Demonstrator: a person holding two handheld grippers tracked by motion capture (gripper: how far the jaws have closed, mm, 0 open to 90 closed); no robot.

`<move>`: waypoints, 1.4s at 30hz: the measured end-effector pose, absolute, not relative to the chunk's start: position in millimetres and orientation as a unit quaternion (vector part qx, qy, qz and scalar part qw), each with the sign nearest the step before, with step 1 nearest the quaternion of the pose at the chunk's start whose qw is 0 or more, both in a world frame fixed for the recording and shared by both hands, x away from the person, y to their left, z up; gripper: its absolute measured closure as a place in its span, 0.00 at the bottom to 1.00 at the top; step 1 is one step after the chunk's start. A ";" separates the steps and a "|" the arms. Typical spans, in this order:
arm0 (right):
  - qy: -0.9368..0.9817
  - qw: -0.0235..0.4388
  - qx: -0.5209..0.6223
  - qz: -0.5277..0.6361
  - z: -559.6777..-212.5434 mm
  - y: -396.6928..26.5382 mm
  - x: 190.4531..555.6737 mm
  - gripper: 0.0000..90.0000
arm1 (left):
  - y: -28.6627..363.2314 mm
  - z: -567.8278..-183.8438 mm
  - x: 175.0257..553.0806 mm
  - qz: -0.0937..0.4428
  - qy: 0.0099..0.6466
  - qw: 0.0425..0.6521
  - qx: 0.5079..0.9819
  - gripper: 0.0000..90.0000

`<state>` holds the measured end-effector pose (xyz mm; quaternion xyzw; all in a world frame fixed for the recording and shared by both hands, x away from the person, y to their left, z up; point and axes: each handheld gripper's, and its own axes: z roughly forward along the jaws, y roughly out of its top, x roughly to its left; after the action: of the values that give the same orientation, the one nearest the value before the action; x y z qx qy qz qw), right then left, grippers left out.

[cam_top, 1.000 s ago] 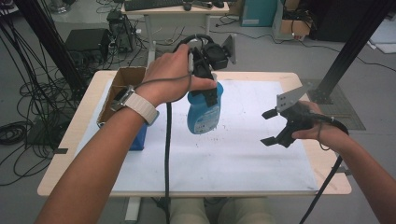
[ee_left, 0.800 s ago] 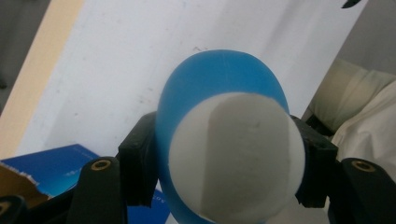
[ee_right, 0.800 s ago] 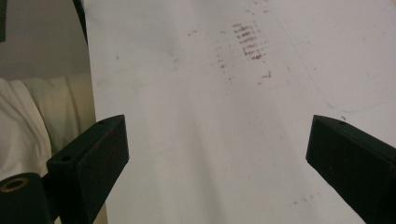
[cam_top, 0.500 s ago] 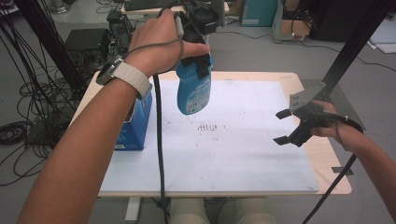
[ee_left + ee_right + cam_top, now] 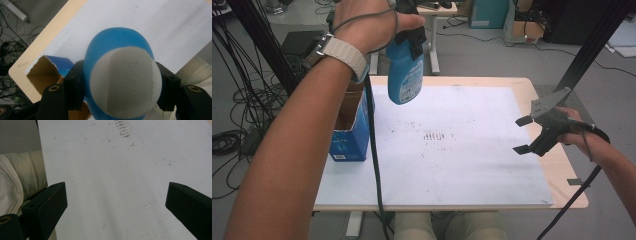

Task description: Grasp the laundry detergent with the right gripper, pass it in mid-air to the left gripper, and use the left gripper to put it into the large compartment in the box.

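Raised high above the table's far left, the left gripper point(image 5: 412, 37) clamps a blue bottle point(image 5: 404, 72) between its jaws, the bottle hanging base-down over the white sheet point(image 5: 452, 165); the left forearm, wearing a pale wristband point(image 5: 343, 54), reaches up from below. At the table's right edge, the right gripper point(image 5: 524, 135) hovers low with jaws spread wide, holding nothing. An open blue cardboard box point(image 5: 352, 132) stands at the table's left; its contents cannot be made out.

even, soft indoor light, white board point(image 5: 472, 165) bright and slightly washed out, bottle point(image 5: 122, 75) between the fingers blurred close-up, faint shadow beneath the right gripper's fingers point(image 5: 47, 207)
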<state>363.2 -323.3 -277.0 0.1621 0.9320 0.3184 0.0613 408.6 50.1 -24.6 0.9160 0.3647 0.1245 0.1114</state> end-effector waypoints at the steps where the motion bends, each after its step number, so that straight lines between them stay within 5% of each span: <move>1: 0.934 0.064 0.160 0.314 -276.9 -324.9 364.1 0.04 | 51.9 -23.1 409.4 0.125 0.376 0.114 0.911 0.42; 14: 0.935 0.072 0.181 0.298 -281.9 -337.9 368.3 0.05 | 91.5 -7.5 420.9 0.142 0.474 0.108 0.862 0.42; 42: 0.932 0.075 0.204 0.290 -289.4 -345.7 375.0 0.05 | 166.7 -36.8 435.9 0.157 0.604 0.072 0.778 0.42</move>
<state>375.0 -345.7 -289.4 0.2038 0.9319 0.2904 0.0754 435.9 166.7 -36.8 0.7778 0.6043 0.1566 0.0723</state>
